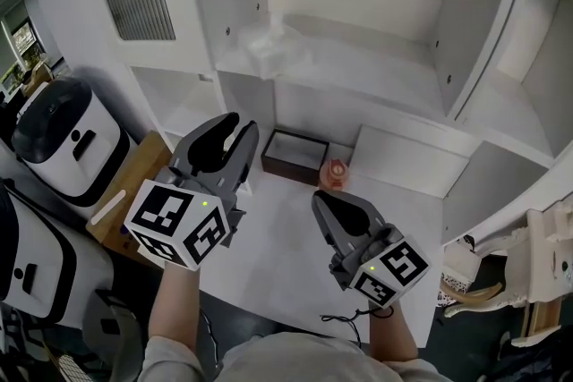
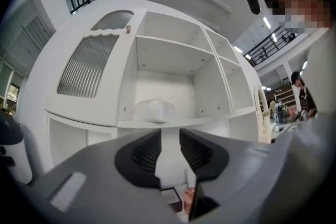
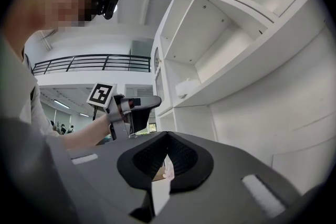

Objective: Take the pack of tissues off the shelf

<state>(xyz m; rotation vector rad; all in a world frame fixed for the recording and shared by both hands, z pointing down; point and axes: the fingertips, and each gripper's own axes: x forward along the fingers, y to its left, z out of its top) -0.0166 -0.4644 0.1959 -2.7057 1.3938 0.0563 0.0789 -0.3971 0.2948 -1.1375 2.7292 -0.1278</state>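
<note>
**Both grippers before the white shelf, pack of tissues on its board**

Nearest to the person, the right gripper (image 1: 324, 201) is low and close to the body. In the right gripper view its jaws are pressed together, and nothing is between them (image 3: 167, 139).

The left gripper (image 1: 237, 126) is a little further forward and higher. In the left gripper view its jaws are spread with a clear gap, and they hold nothing (image 2: 169, 136).

Beyond the grippers, on the low white surface of the shelf unit (image 1: 385, 219), there is a dark shallow box (image 1: 294, 156). A small pinkish object (image 1: 333, 175) stands just beside the right end of the box.

Further back and higher, the pack of tissues (image 1: 273, 49) lies on the shelf board (image 1: 376, 72). It is at the left end of the board, near the left wall of this compartment (image 2: 154, 110). Both grippers are well apart from it.
</note>
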